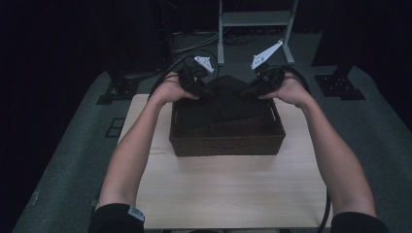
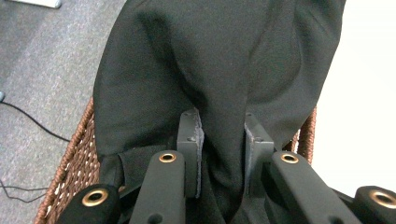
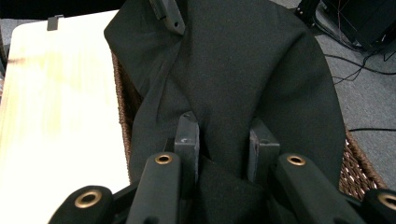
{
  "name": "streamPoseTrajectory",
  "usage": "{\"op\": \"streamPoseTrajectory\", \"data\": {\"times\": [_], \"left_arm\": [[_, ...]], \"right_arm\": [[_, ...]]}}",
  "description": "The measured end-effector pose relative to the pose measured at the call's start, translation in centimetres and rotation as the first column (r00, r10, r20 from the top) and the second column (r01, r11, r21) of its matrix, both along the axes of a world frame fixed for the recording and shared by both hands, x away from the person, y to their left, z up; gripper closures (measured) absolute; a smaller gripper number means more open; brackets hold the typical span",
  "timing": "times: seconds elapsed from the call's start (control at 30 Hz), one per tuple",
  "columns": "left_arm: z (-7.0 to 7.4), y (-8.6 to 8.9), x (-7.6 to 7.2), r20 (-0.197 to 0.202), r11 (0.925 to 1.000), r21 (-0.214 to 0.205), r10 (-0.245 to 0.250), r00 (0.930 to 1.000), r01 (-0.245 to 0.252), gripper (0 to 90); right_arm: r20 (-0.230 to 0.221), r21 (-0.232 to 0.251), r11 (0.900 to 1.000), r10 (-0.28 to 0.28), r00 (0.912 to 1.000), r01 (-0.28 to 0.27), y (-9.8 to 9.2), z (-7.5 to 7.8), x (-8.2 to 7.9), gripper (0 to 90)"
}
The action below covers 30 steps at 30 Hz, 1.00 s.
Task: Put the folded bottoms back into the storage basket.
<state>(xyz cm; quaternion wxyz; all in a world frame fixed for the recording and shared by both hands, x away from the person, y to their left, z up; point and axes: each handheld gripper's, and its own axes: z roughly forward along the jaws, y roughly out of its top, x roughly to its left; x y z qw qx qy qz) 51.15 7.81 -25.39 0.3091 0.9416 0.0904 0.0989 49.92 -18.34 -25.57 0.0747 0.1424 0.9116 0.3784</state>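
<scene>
High view: two hands are holding the left gripper (image 1: 201,87) and right gripper (image 1: 252,89) over the far edge of a brown basket (image 1: 227,143) that is sitting on a light wood table (image 1: 228,189). A black cloth (image 1: 228,99) is lying across the basket's far part, both grippers reaching into it, well apart from each other.

Left gripper view: the jaws are pinching a bunched fold of the cloth (image 2: 210,70) between the pads (image 2: 196,140); the cloth is draping over the basket rim (image 2: 74,158).

Right gripper view: the jaws are likewise clamping a cloth (image 3: 243,74) fold between them, fabric hanging over the basket (image 3: 357,168), with the table (image 3: 56,107) at left.
</scene>
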Motion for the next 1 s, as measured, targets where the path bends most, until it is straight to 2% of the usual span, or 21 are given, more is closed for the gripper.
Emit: {"op": "streamPoseTrajectory", "data": {"times": [0.17, 0.27, 0.37, 0.7, 0.9, 1.0], "left_arm": [[-0.9, -0.1, 0.0, -0.014, 1.0, -0.002, 0.004, 0.9999, -0.004, 73.4], [-1.2, -0.3, 0.1, -0.014, 0.9998, 0.02, -0.002, 0.9999, 0.003, 73.4], [-1.5, -0.5, 0.1, -0.015, 0.9998, 0.019, -0.005, 0.9999, 0.005, 73.4], [-2.0, -0.9, 0.1, -0.013, 0.9998, 0.02, -0.009, 0.9999, 0.009, 73.3], [-2.6, -0.6, 0.0, -0.021, 1.0, 0.005, -0.004, 0.9998, 0.004, 73.4], [-3.0, -0.6, 0.0, -0.024, 0.9998, 0.018, -0.004, 0.9997, 0.005, 73.4]], "right_arm": [[-0.009, 0.006, 1.0, -0.004, 0.9999, 0.004, -0.1, -0.9, 0.1, 70.1], [-0.012, 0.007, 1.0, -0.004, 0.9999, 0.004, -0.2, -1.6, 0.2, 70.2], [-0.023, 0.014, 0.9998, -0.011, 0.9997, 0.012, -0.4, -2.0, 0.1, 70.1], [-0.028, 0.009, 0.9998, -0.015, 0.9995, 0.015, -0.8, -2.4, 0.2, 70.1], [-0.034, 0.01, 0.9997, -0.02, 0.9992, 0.021, -0.7, -2.8, 0.0, 70.1], [-0.044, 0.008, 0.9998, -0.019, 0.9989, 0.019, -0.6, -3.3, 0.1, 70.1]]}}
